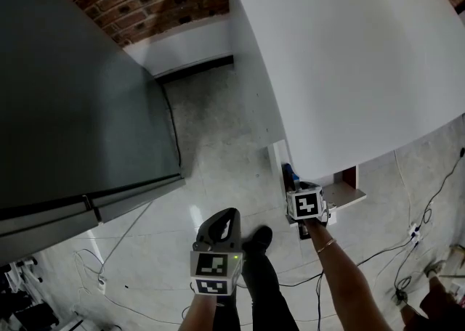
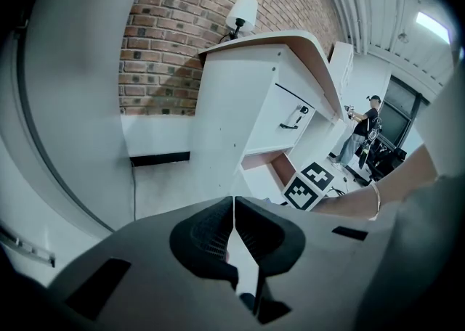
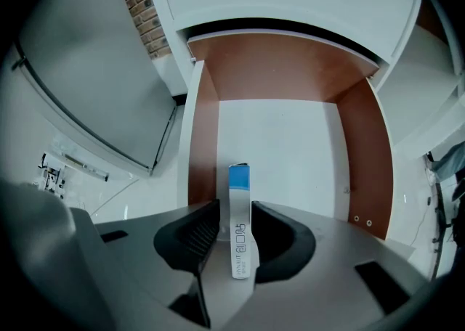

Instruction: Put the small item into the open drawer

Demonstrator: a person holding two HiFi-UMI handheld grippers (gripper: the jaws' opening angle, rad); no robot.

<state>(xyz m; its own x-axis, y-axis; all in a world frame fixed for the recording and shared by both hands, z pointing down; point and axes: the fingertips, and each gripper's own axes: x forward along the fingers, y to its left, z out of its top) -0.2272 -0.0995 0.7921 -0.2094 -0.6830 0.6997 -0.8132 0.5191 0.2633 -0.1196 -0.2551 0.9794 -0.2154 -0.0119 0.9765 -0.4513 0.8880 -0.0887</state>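
Overhanging cabinet top (image 1: 341,61), drawer (image 1: 347,195) mostly hidden

A grey appliance (image 3: 87,83) stands left of the jaws; a brick wall (image 3: 142,10) rises beyond them, upper left.

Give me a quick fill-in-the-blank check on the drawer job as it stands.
1. The left gripper has its jaws ____, with nothing between them.
2. The white pack standing between the right gripper jaws has a ____ top.
3. The drawer ahead of those jaws stands ____.
4. The wall behind the white cabinet is made of ____.
Missing words: shut; blue; open; brick.
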